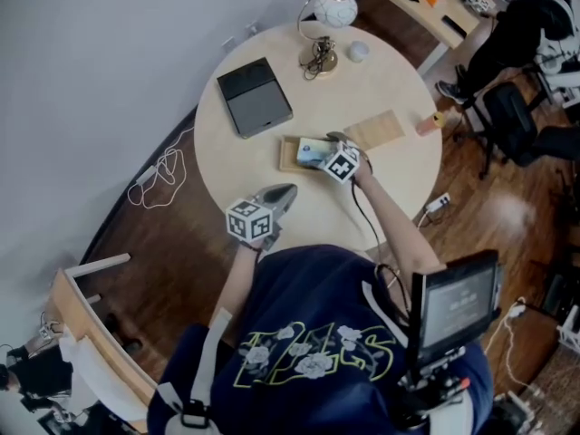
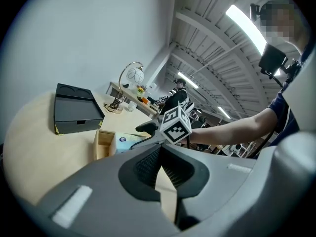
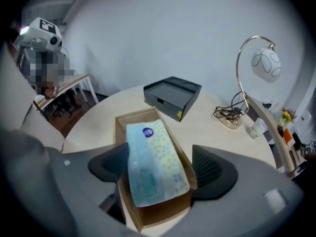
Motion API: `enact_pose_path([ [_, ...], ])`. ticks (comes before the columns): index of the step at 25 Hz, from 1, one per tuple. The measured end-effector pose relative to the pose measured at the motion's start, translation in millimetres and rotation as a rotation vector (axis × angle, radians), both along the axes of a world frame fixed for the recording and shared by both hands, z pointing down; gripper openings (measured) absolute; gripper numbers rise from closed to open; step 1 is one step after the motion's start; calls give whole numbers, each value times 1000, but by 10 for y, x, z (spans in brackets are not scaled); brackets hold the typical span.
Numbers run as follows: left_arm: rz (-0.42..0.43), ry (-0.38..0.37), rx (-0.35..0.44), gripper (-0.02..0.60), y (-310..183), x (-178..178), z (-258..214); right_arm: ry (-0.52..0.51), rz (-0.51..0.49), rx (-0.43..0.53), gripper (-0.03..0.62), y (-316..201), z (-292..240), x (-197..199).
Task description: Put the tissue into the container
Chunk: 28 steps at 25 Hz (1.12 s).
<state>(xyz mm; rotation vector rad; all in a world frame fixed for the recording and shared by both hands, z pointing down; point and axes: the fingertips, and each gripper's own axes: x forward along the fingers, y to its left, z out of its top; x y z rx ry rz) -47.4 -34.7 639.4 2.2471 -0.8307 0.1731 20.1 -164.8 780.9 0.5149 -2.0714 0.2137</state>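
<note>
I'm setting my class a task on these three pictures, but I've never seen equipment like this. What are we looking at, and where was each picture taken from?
A person holds a claw in each hand. One picture looks down from a head camera; the other two come from cameras riding on the claws. On the round table stand a black box, a lamp and a wooden box. The right claw is open, either side of the wooden box, where the tissue pack lies. The left claw is shut, empty.

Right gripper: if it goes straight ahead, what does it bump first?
Most likely the tissue pack, lying in the box right between its open jaws, though depth is hard to judge.
</note>
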Motion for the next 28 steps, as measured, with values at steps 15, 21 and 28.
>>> enact_pose_path([
  [15, 72, 46, 25, 5, 5, 55, 7, -566, 1, -89, -6, 1132, -1094, -168],
  [21, 77, 30, 3, 5, 78, 86, 124, -536, 96, -188, -6, 1590, -688, -96],
  [28, 78, 21, -12, 5, 110, 20, 184, -551, 149, -154, -6, 1360, -752, -74],
])
